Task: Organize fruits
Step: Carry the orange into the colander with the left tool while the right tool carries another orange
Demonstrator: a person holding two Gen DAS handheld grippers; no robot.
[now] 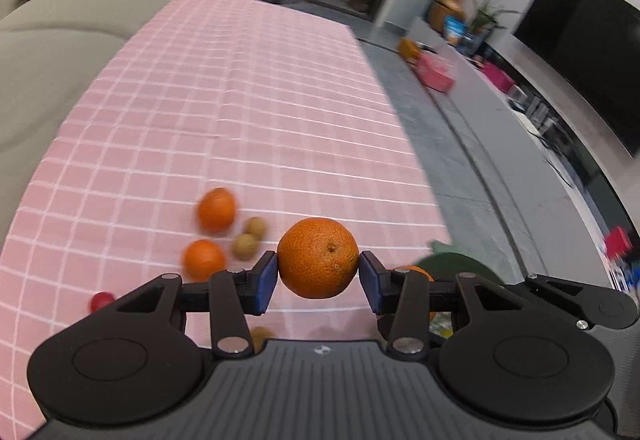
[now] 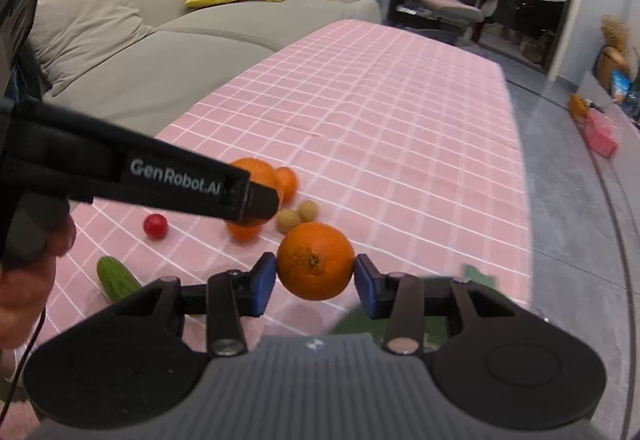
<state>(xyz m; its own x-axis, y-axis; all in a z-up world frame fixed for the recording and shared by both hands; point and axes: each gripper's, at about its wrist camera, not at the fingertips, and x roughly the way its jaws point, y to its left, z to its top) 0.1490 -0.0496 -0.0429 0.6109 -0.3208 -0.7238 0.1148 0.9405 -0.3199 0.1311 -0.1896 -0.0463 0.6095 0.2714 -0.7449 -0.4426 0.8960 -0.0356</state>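
Observation:
My left gripper (image 1: 319, 278) is shut on an orange (image 1: 318, 258), held above the pink checked tablecloth (image 1: 240, 100). On the cloth to its left lie two more oranges (image 1: 216, 210) (image 1: 204, 259), two brown longans (image 1: 245, 246) and a red tomato (image 1: 101, 301). My right gripper (image 2: 315, 282) is shut on another orange (image 2: 316, 261), also lifted off the cloth. In the right wrist view the left gripper (image 2: 258, 202) crosses from the left, its orange (image 2: 256, 168) partly hidden behind it. A cucumber (image 2: 116, 278) lies at the near left.
A dark green, blurred object (image 1: 452, 266) sits at the table's near right edge, with an orange (image 1: 416, 272) partly hidden behind my finger. A beige sofa (image 2: 140, 52) runs along the left side. Grey floor (image 2: 560, 200) lies to the right. A hand (image 2: 24, 280) grips the left handle.

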